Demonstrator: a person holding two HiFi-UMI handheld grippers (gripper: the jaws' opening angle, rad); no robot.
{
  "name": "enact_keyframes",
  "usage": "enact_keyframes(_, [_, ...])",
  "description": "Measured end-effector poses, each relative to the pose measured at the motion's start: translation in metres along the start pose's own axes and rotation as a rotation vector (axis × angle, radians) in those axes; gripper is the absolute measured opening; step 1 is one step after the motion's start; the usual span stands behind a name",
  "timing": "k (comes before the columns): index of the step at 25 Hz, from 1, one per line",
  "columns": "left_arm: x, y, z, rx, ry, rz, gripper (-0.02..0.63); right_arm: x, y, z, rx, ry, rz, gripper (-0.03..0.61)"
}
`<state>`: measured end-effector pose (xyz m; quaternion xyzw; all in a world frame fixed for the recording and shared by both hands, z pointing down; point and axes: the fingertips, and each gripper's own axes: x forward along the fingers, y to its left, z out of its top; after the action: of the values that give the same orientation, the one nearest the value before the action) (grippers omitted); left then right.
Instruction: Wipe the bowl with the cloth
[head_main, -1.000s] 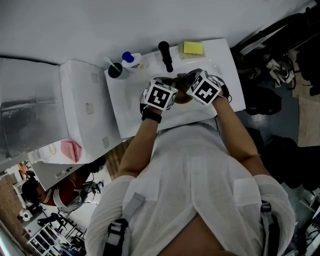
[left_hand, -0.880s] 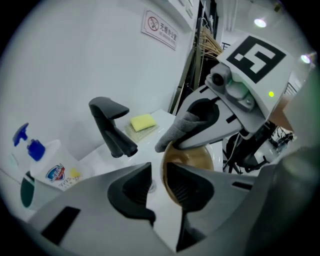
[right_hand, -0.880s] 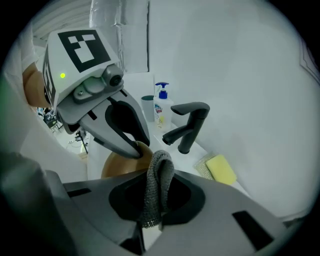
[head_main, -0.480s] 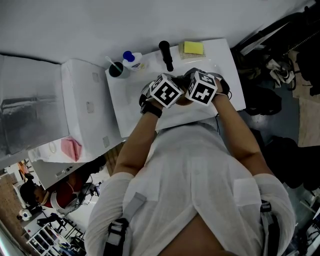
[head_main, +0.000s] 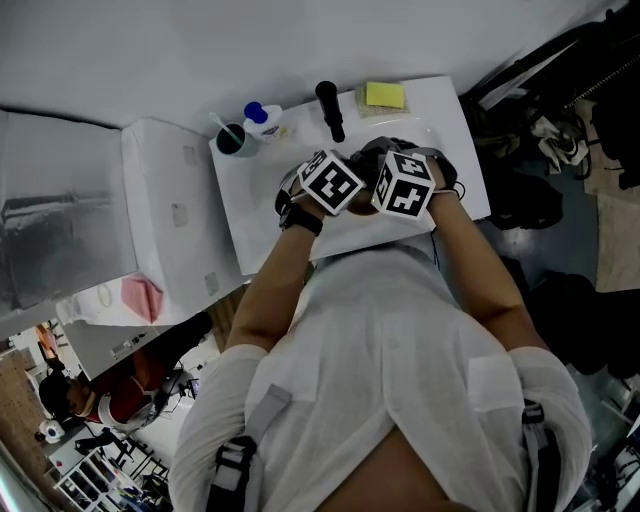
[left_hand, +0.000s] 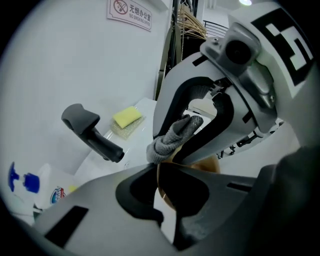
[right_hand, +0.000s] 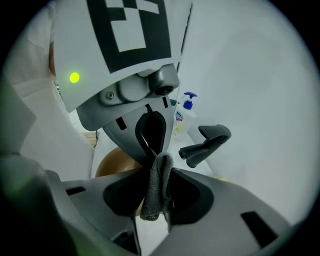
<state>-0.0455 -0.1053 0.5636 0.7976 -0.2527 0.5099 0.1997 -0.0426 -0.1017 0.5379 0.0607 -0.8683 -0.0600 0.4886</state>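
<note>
The brown bowl (right_hand: 112, 162) is held up over the white worktop (head_main: 250, 210), on the near side of the black faucet (head_main: 331, 110). The fingers of the left gripper (left_hand: 156, 170) pinch its rim. The fingers of the right gripper (right_hand: 160, 165) have just been opening a little, yet the grey cloth (right_hand: 159, 192) fills the gap and they pinch it beside the rim. Wiping looks to be under way, perhaps with a regrip. How much of the bowl is already wiped is unclear.

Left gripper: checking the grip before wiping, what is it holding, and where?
The bowl, by its rim; the left gripper has just closed its jaws on it.
</note>
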Motion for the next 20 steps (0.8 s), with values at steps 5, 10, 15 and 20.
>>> enact_keyframes(5, [-0.002,-0.002,0.002,0.019,-0.014,-0.005,0.017,0.005,-0.001,-0.003,-0.014,0.024,0.012,0.069])
enact_keyframes(10, [-0.003,0.003,0.001,-0.008,-0.025,0.002,0.018,0.002,-0.003,-0.006,0.125,-0.023,0.049,0.060])
enact_keyframes(15, [-0.004,0.009,0.000,-0.076,-0.056,0.006,0.018,0.001,-0.009,-0.010,0.213,-0.022,0.048,0.061])
enact_keyframes(20, [-0.006,0.021,0.000,-0.143,-0.111,0.043,0.018,0.001,-0.016,-0.013,0.385,-0.107,0.051,0.061])
